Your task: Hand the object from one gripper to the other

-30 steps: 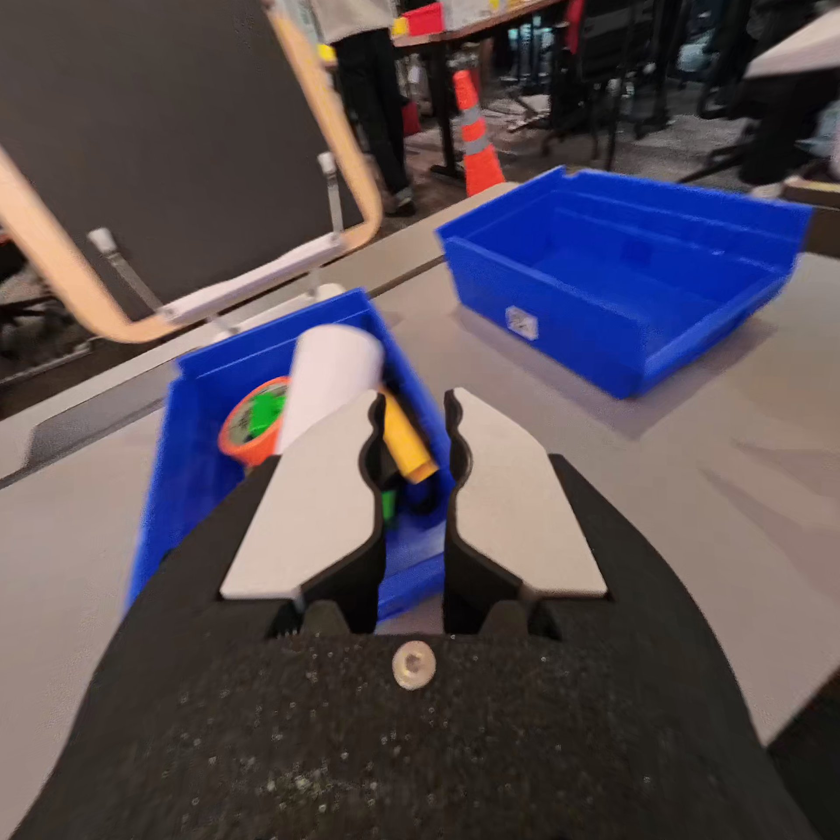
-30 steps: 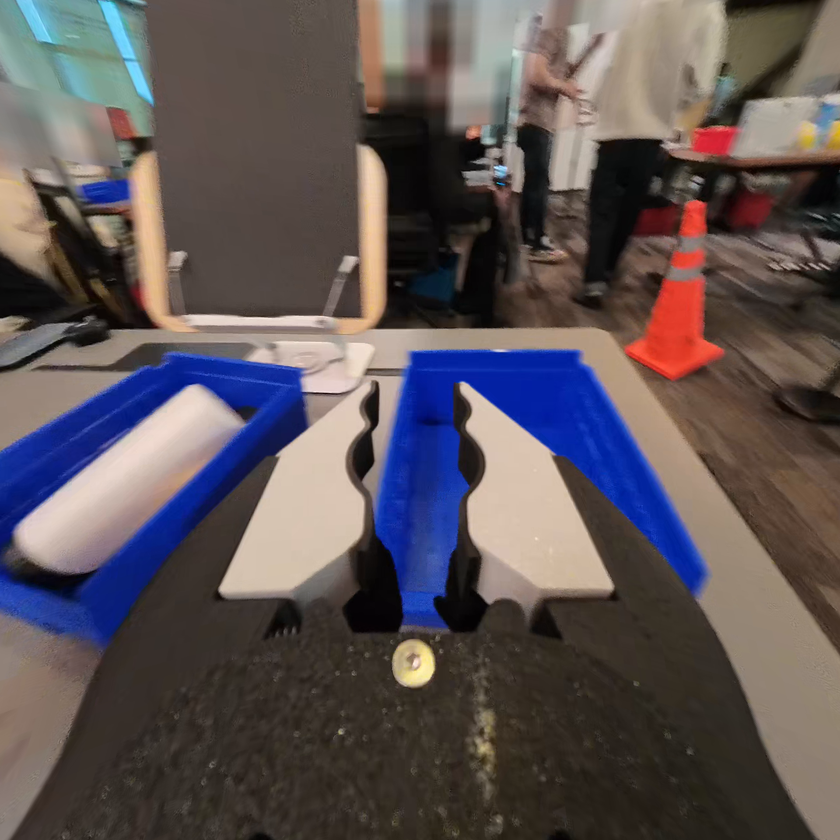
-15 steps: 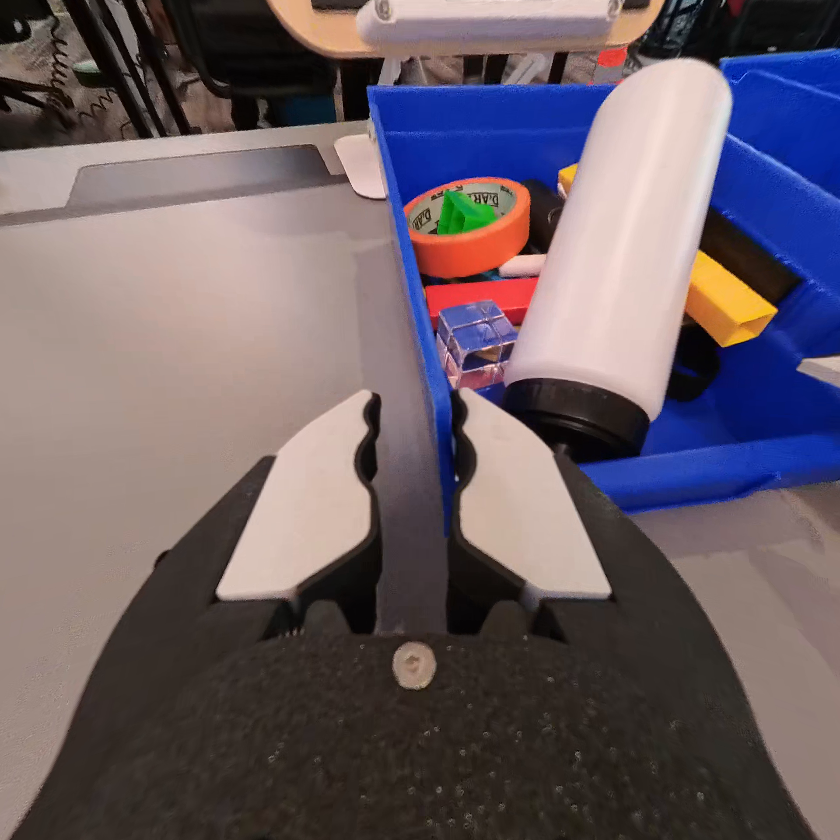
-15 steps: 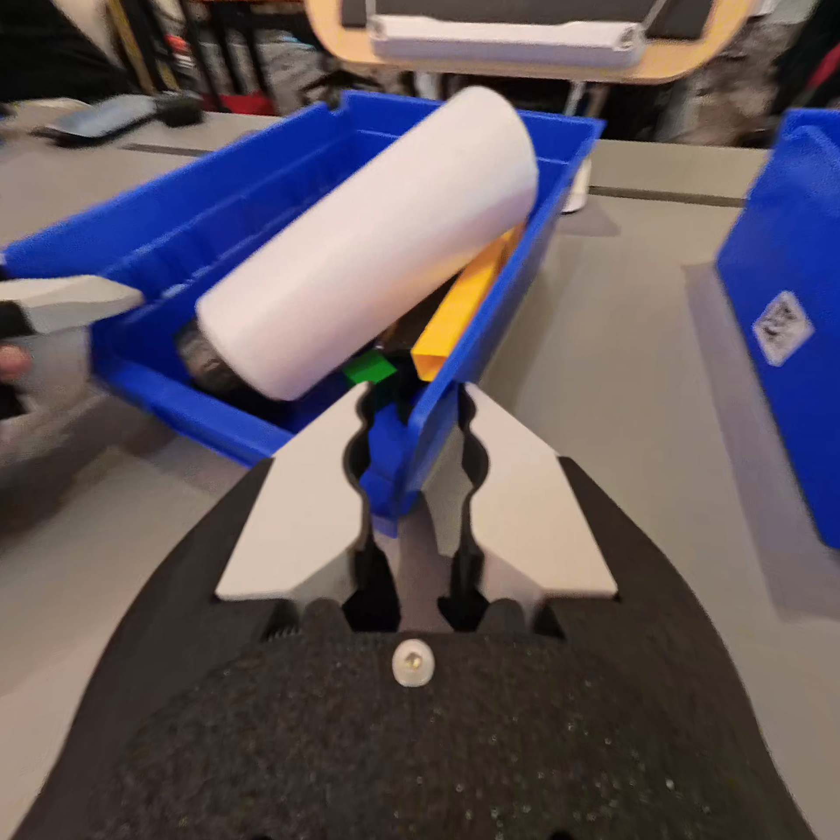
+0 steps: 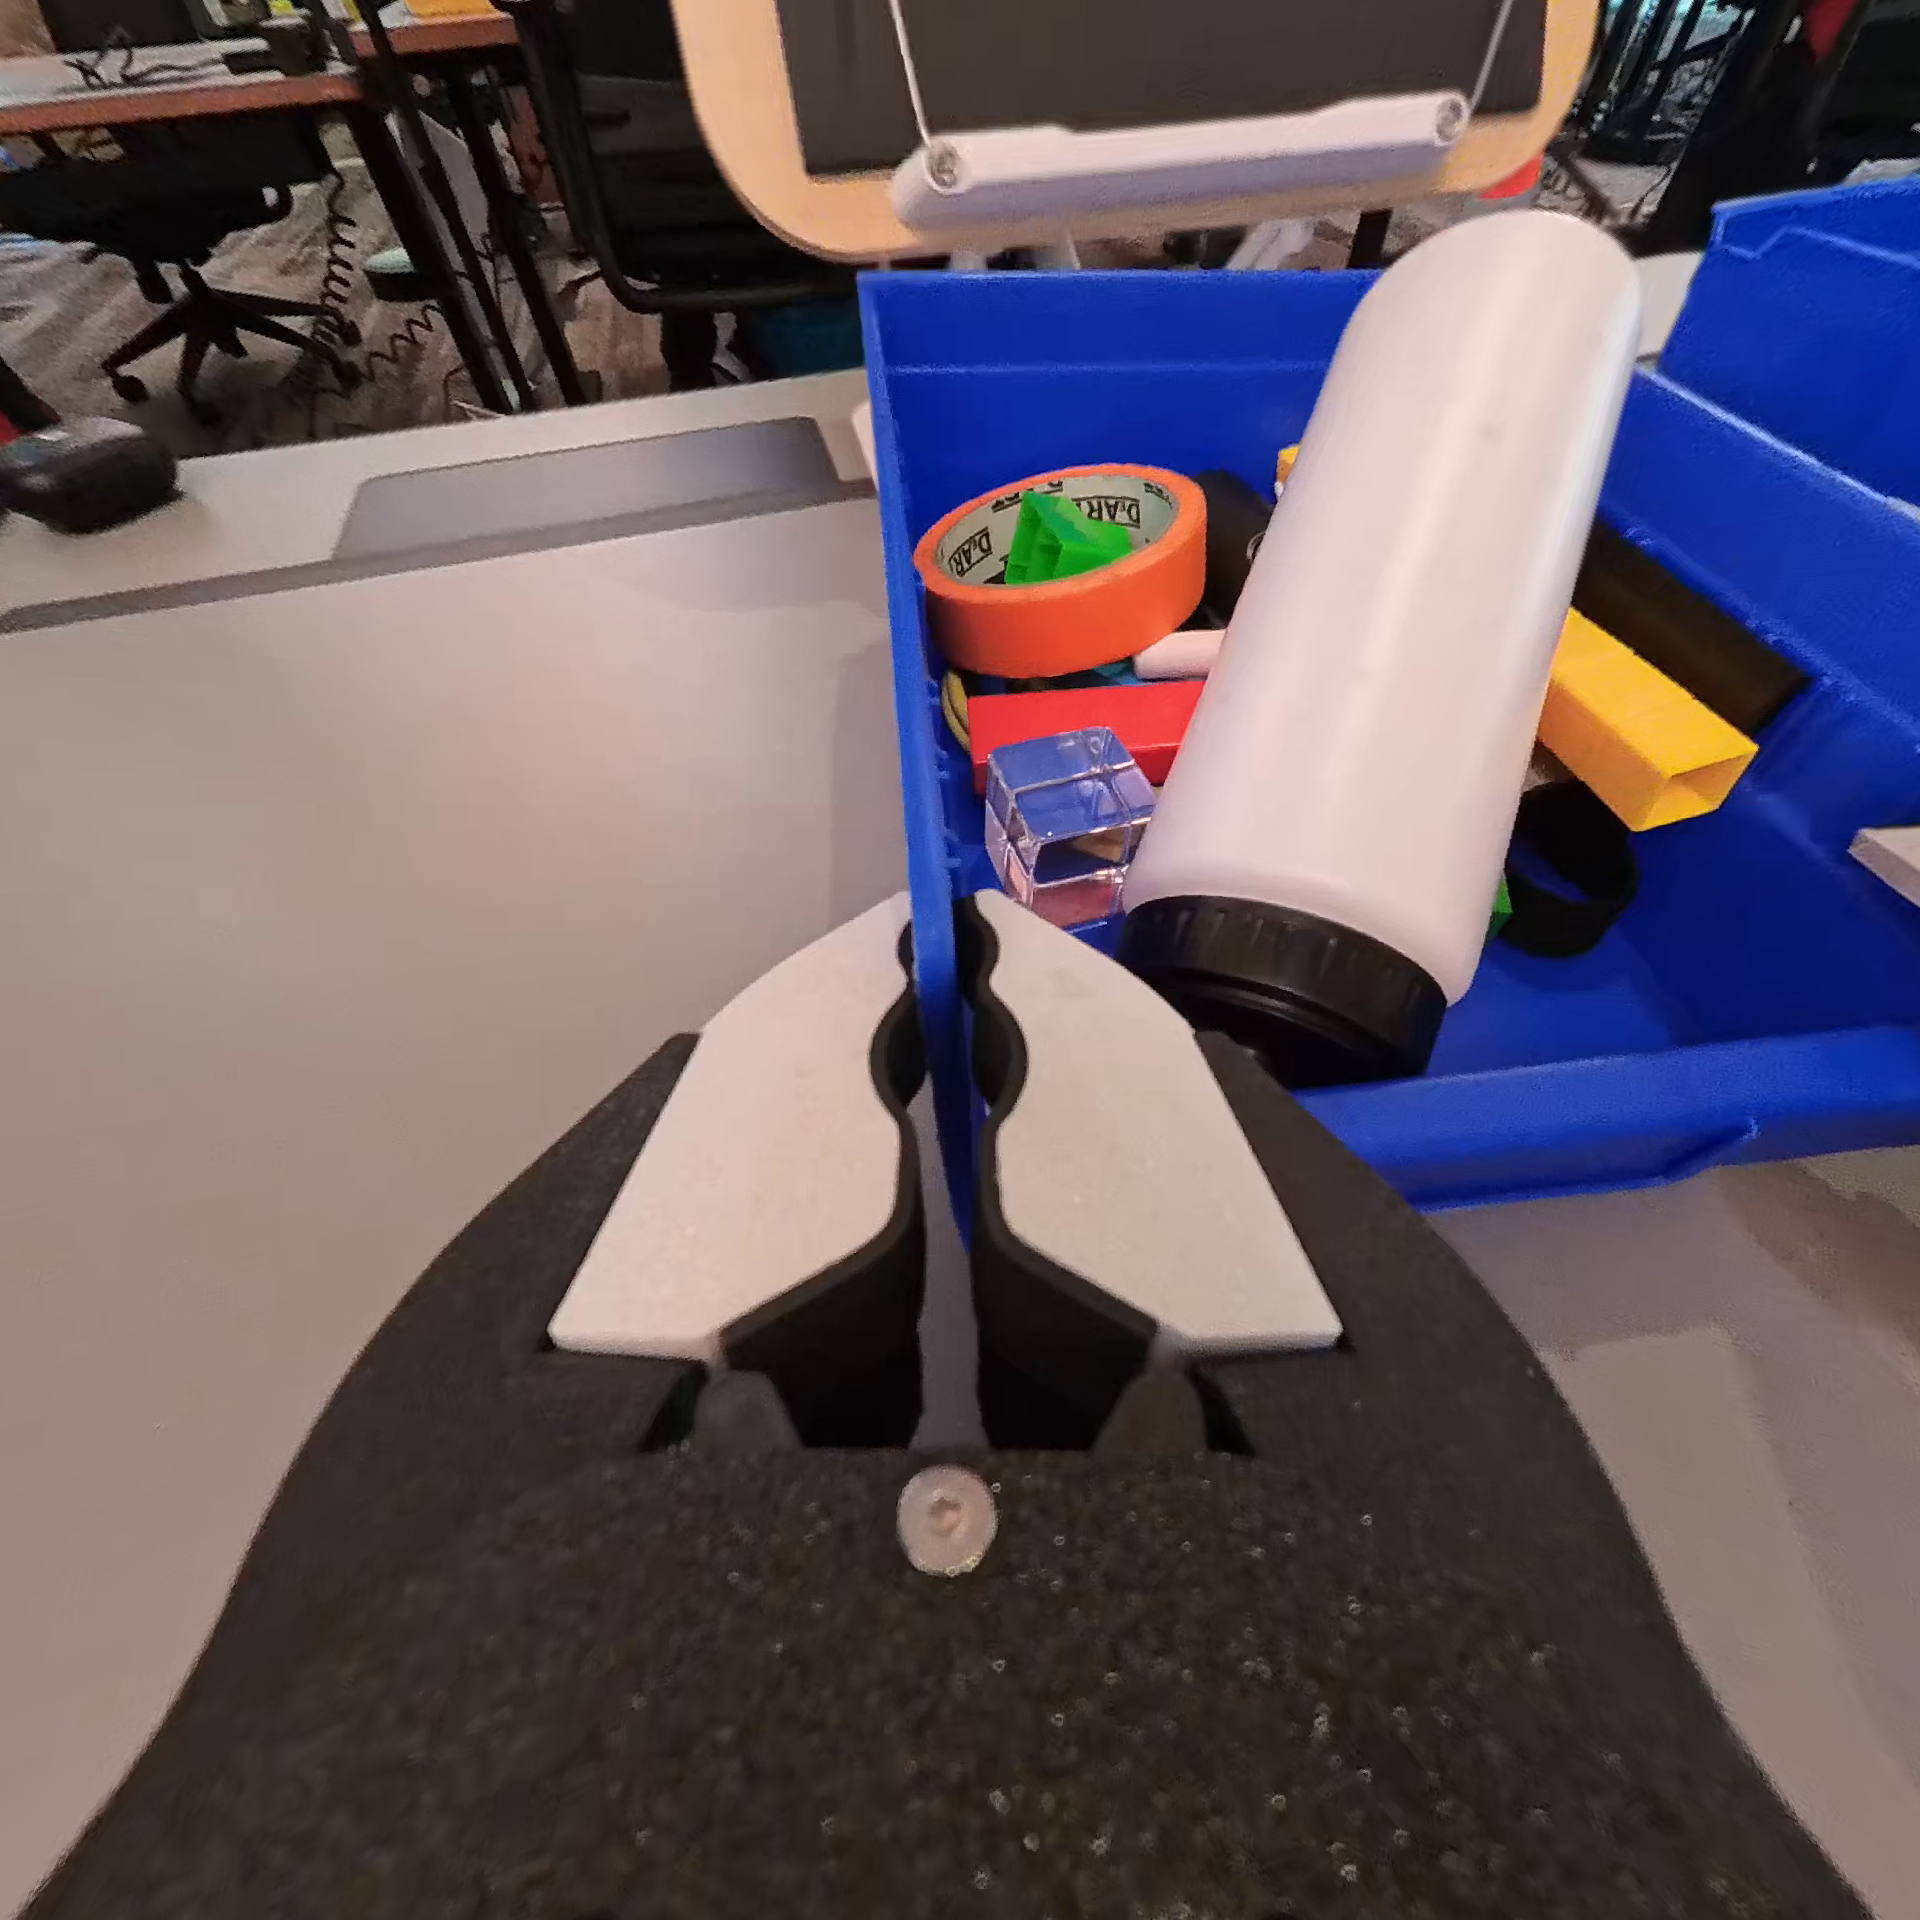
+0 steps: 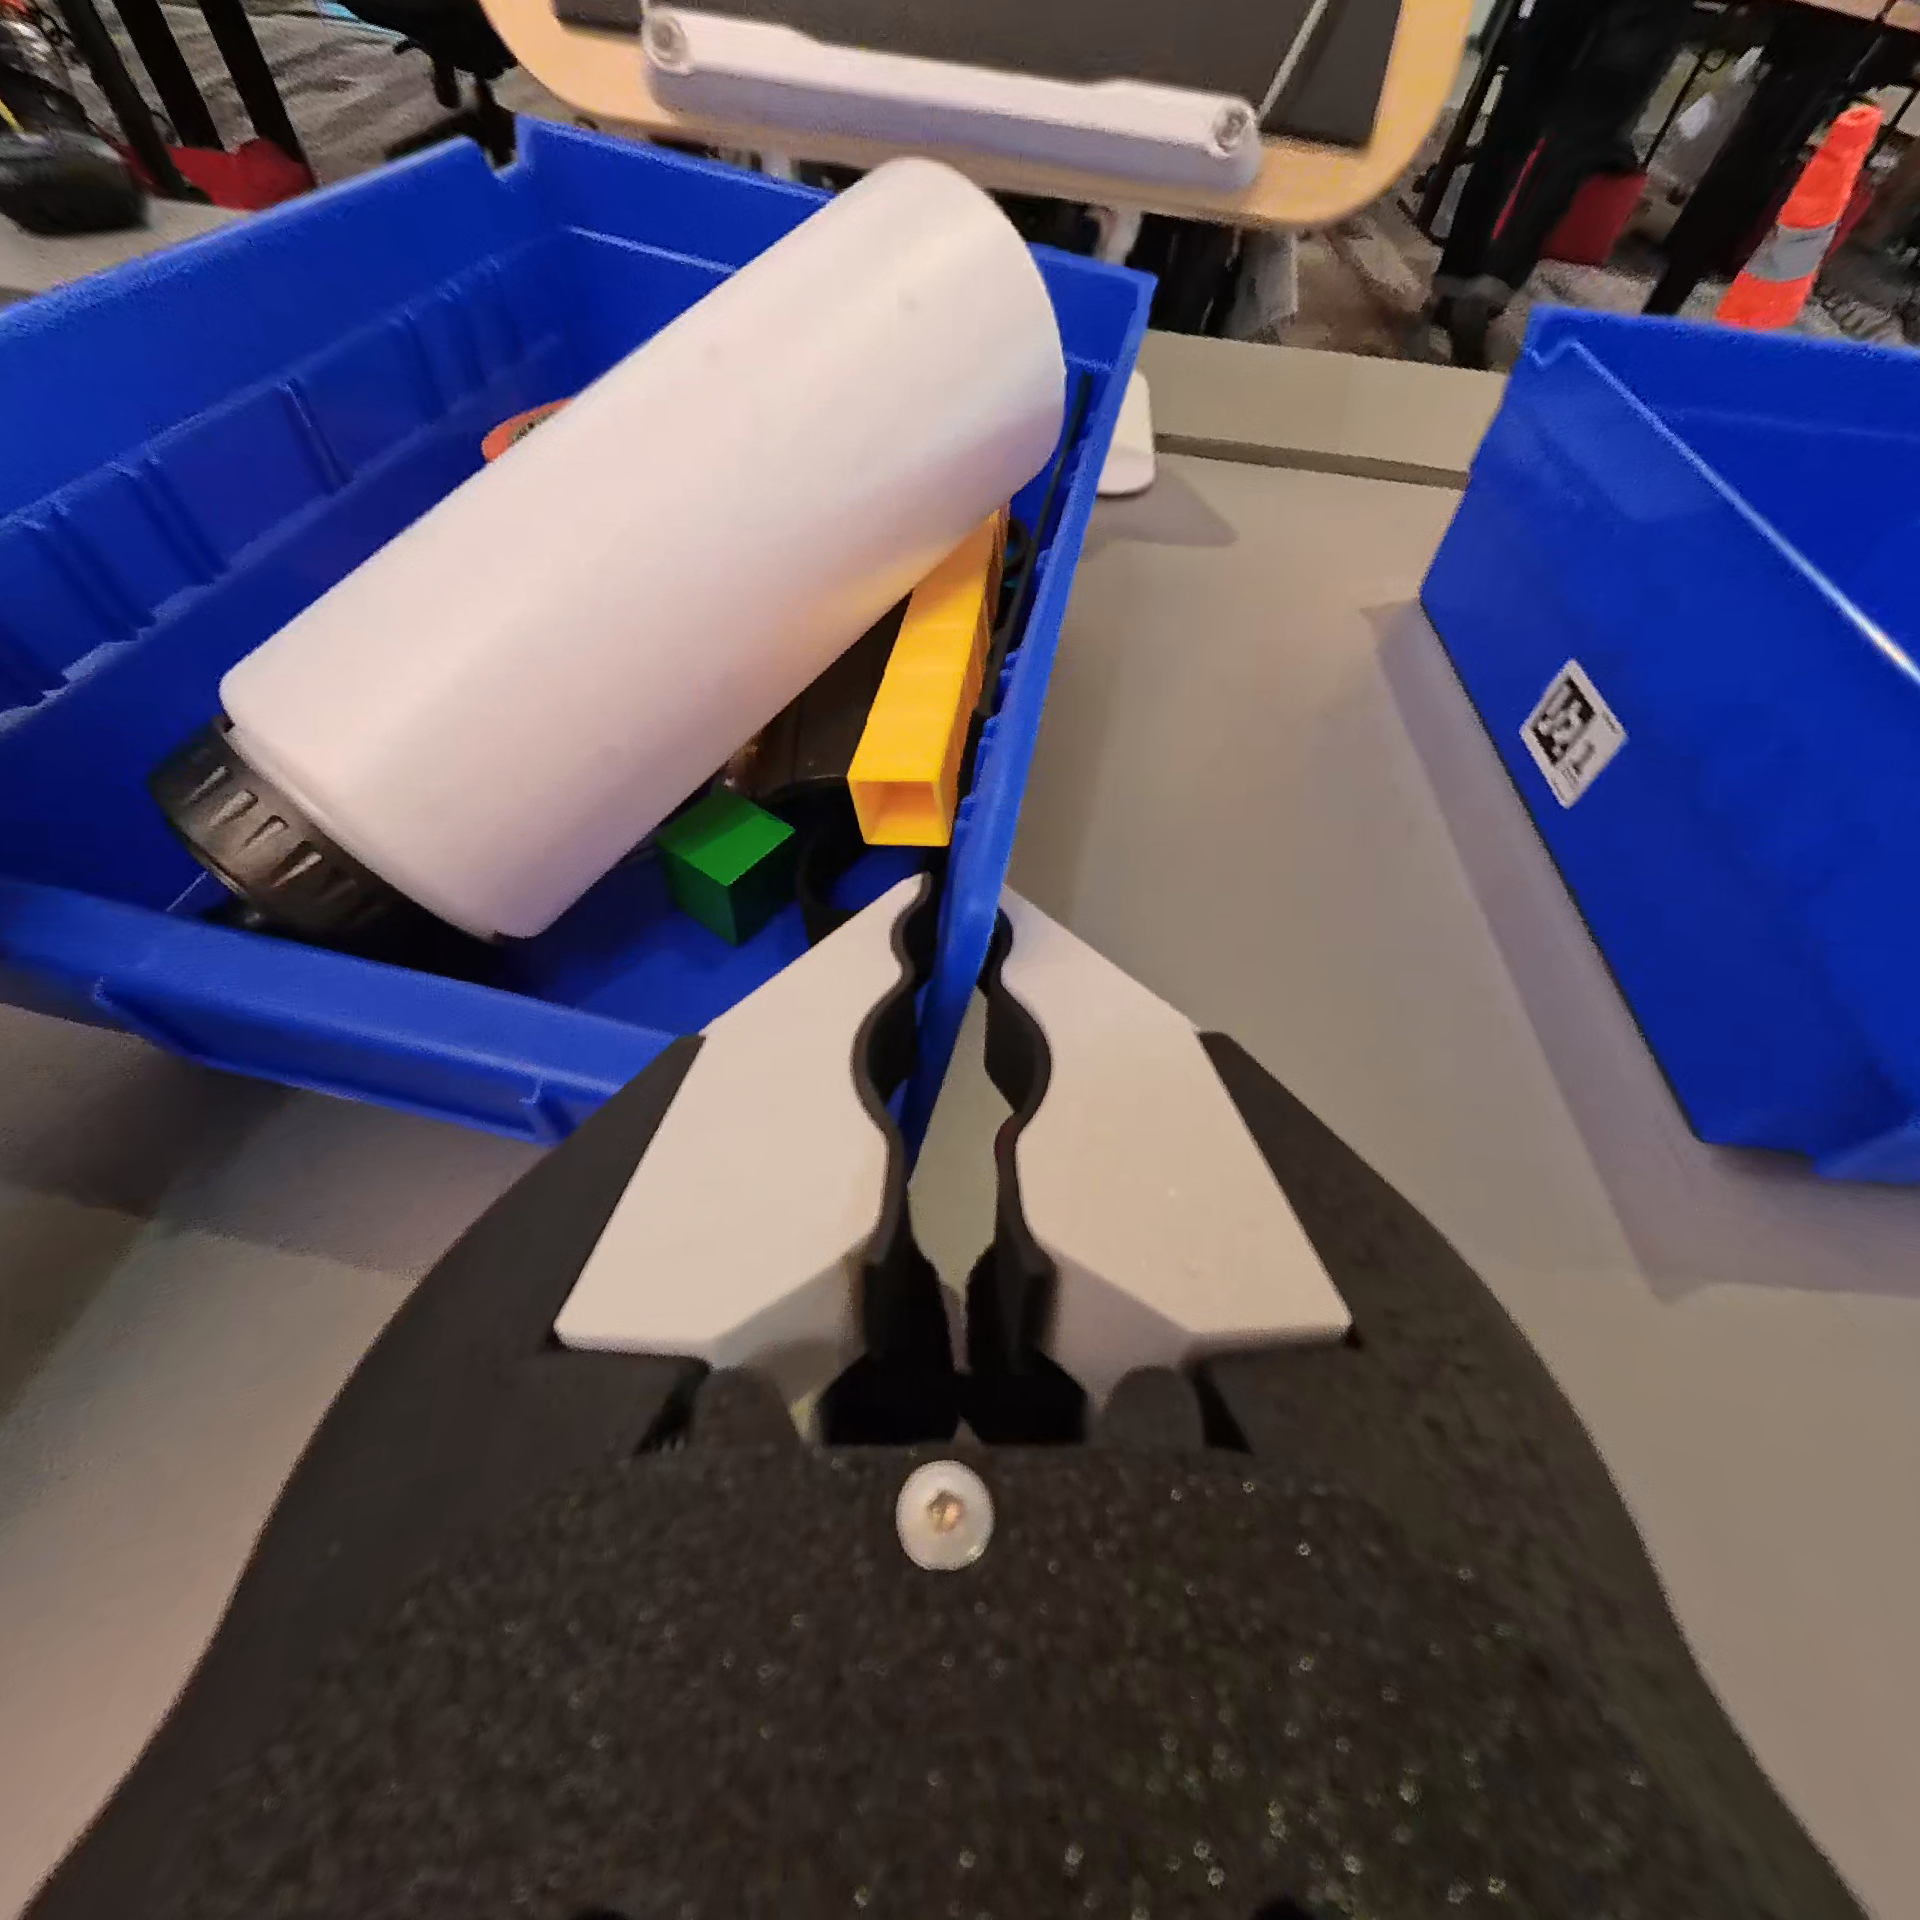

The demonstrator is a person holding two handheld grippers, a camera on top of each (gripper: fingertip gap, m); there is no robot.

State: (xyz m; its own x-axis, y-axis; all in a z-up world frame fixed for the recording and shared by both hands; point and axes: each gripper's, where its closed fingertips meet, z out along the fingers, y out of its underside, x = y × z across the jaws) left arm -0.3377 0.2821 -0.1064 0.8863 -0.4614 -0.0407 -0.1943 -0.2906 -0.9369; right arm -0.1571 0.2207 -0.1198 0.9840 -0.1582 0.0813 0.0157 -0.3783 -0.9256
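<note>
A blue bin (image 5: 1558, 1122) stands on the grey table and holds a white bottle with a black cap (image 5: 1392, 623), an orange tape roll (image 5: 1060, 613), a red block (image 5: 1081, 717), a clear cube (image 5: 1070, 821) and a yellow tube (image 5: 1631, 727). My left gripper (image 5: 940, 920) is shut on the bin's left wall near its front corner. My right gripper (image 6: 961, 909) is shut on the bin's right wall (image 6: 1029, 644). The right wrist view also shows the bottle (image 6: 644, 561), the yellow tube (image 6: 925, 707) and a green cube (image 6: 727, 862).
A second blue bin (image 6: 1714, 727) stands to the right, apart from the first. A wood-framed dark board on a white stand (image 5: 1143, 156) rises behind the bins. Bare grey table (image 5: 416, 831) lies to the left. An orange cone (image 6: 1797, 229) stands on the floor beyond.
Both grippers have moved forward over the bin's side walls. Their jaws have narrowed from a wider gap onto the walls.
</note>
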